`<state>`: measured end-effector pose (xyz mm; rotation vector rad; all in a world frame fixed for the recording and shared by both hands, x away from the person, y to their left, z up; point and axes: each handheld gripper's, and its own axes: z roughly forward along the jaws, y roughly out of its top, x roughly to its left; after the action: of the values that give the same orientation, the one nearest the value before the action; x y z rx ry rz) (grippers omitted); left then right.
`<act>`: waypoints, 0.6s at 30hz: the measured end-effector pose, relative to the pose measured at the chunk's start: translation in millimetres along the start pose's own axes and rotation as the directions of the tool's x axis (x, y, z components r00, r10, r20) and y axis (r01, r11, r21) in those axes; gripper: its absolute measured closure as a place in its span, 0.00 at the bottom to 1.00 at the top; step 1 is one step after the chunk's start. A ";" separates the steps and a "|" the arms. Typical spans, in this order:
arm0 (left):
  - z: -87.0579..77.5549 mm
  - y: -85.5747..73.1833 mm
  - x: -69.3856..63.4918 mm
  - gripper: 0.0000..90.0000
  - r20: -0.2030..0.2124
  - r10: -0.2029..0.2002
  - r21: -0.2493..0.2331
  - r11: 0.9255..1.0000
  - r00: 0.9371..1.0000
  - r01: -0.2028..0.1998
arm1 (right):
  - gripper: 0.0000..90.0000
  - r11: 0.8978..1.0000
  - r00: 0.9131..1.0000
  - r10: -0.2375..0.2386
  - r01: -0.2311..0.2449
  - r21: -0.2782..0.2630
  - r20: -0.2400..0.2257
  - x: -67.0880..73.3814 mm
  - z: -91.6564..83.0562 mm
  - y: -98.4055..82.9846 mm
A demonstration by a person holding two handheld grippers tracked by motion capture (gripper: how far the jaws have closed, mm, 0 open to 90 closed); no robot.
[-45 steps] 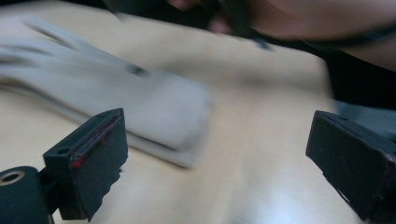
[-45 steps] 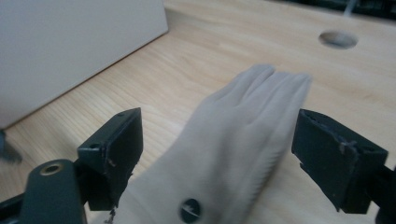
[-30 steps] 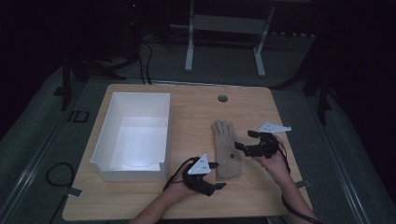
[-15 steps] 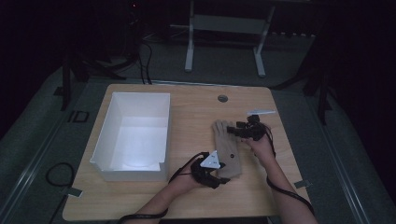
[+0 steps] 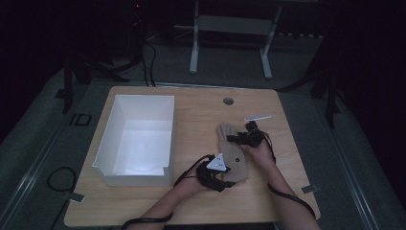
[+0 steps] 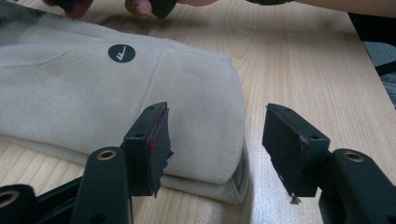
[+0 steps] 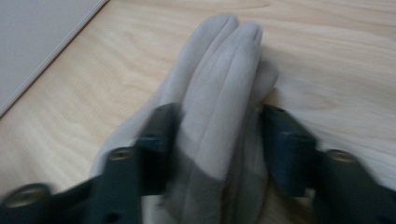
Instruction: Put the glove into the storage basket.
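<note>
A beige suede glove (image 5: pixel 233 154) lies flat on the wooden table (image 5: pixel 143 211), fingers pointing away from me. My left gripper (image 5: pixel 219 176) is at its cuff. In the left gripper view the cuff corner (image 6: pixel 205 112) sits between the jaws of the left gripper (image 6: pixel 217 144). They have just been closing, and a gap still shows on the right side. My right gripper (image 5: pixel 238 138) is down on the glove's fingers (image 7: pixel 219 74). Its jaws have just been closing, and in the right gripper view the right gripper (image 7: pixel 219 144) pinches the bunched fingers from both sides.
A white open box (image 5: pixel 134 176) stands on the left half of the table. A round cable hole (image 5: pixel 228 101) is near the far edge. Bare wood lies right of the glove and along the near edge. Metal stand legs (image 5: pixel 194 52) rise beyond the table.
My right gripper has moved left and down from beside the glove onto its fingers, jaws narrowing around them. The left gripper has edged right to the cuff.
</note>
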<state>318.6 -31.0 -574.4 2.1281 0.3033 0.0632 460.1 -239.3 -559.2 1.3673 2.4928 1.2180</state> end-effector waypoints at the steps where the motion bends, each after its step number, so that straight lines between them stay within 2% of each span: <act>1: 0.2 0.0 -0.3 0.46 0.000 0.001 0.001 1.000 1.000 -0.001 | 0.62 1.000 1.000 -0.011 0.011 0.010 -0.002 2.1 0.9 0.4; 2: 0.4 0.0 -0.8 0.46 -0.002 0.005 0.009 1.000 1.000 -0.005 | 0.65 1.000 1.000 -0.019 0.019 0.011 0.002 3.5 1.0 0.5; 3: 0.6 0.1 -1.5 0.47 -0.008 0.010 0.013 1.000 1.000 -0.010 | 0.68 0.999 0.999 -0.047 0.047 0.010 0.021 6.6 0.3 0.7; 4: 0.6 0.1 -1.5 0.47 -0.008 0.010 0.013 1.000 1.000 -0.010 | 0.68 0.999 0.999 -0.047 0.047 0.010 0.021 6.6 0.3 0.7; 5: 1.3 0.3 -3.5 0.47 -0.020 0.023 0.023 0.999 1.000 -0.023 | 0.71 0.993 0.989 -0.122 0.122 0.004 0.080 16.4 -0.3 -0.4; 7: 3.3 1.2 -6.2 0.49 -0.044 0.050 0.051 0.998 0.998 -0.048 | 0.71 0.990 0.984 -0.139 0.140 0.000 0.115 21.3 -0.4 -1.6; 8: 3.3 1.2 -6.2 0.49 -0.044 0.050 0.051 0.998 0.998 -0.048 | 0.71 0.990 0.984 -0.139 0.140 0.000 0.115 21.3 -0.4 -1.6; 9: 5.6 1.9 -10.3 0.49 -0.067 0.086 0.070 0.994 0.994 -0.081 | 0.71 0.991 0.983 -0.135 0.137 -0.007 0.122 22.3 -0.2 -2.4; 10: 7.0 2.2 -13.4 0.48 -0.085 0.117 0.088 0.990 0.990 -0.110 | 0.71 0.992 0.985 -0.124 0.126 -0.015 0.119 21.2 -0.5 -3.4; 11: 8.9 2.0 -18.0 0.48 -0.107 0.163 0.104 0.983 0.981 -0.152 | 0.71 0.993 0.986 -0.117 0.120 -0.020 0.117 21.1 -0.6 -4.1; 12: 9.0 1.8 -19.8 0.48 -0.112 0.178 0.102 0.981 0.978 -0.167 | 0.71 0.993 0.987 -0.114 0.118 -0.024 0.115 20.9 -0.6 -4.5; 17: 6.9 0.7 -16.3 0.57 -0.111 0.186 0.101 0.979 0.976 -0.175 | 0.71 0.993 0.987 -0.113 0.116 -0.020 0.118 21.3 -0.6 -3.9; 18: 6.6 0.8 -14.9 0.59 -0.111 0.177 0.101 0.981 0.978 -0.166 | 0.71 0.993 0.987 -0.112 0.115 -0.021 0.116 21.2 -0.5 -4.0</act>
<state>305.4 -40.4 -576.3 2.2416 0.1941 0.2832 444.3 -225.4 -554.9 1.2330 2.4297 1.1143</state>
